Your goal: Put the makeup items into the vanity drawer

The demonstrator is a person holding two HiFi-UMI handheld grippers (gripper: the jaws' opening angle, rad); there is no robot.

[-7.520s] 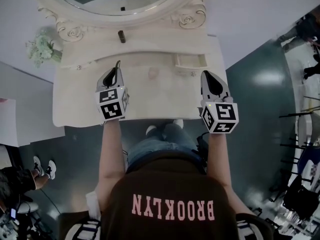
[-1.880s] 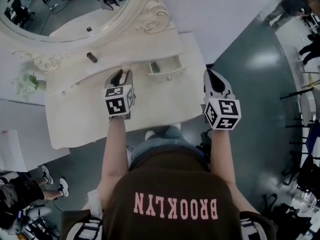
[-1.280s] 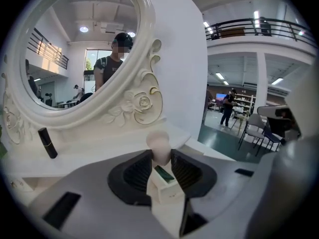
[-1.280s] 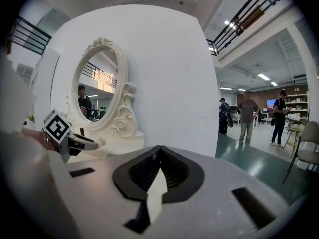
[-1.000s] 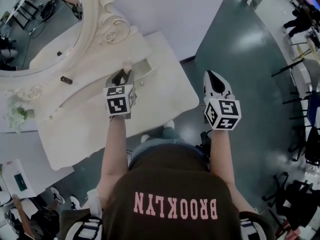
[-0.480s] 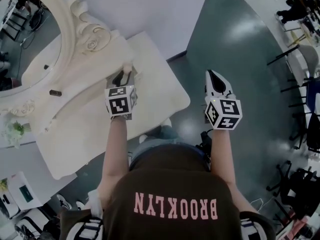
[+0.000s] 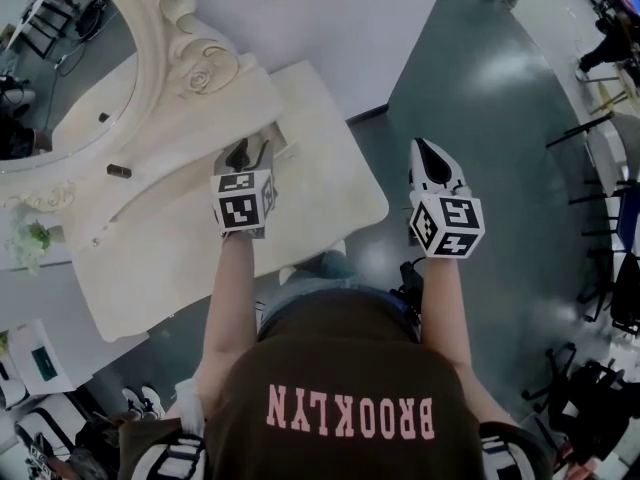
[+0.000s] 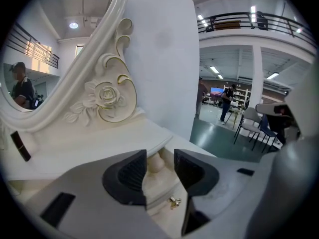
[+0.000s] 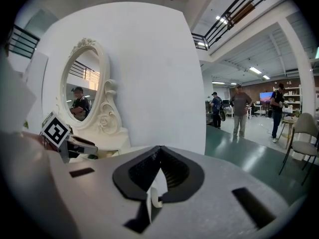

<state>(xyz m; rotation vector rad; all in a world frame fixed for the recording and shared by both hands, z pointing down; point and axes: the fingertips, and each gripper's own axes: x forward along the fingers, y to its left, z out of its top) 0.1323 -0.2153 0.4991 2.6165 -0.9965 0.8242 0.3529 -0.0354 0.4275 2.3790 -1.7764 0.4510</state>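
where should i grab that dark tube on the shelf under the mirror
Grip the dark tube across its middle, jaws on its long sides, coming down from above and the front: it seems to lie flat, and the mirror frame blocks the back.

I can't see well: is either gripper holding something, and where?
The left gripper is opening its jaws around the rounded top of a beige item, not pinching it. Right gripper is shut, empty.

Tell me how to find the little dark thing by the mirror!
Find the big oval mirror with the carved cream frame on the vanity. On the shelf just under that frame sits a small dark tube. It is the only dark thing on that cream shelf; the pale flowers stand farther along.
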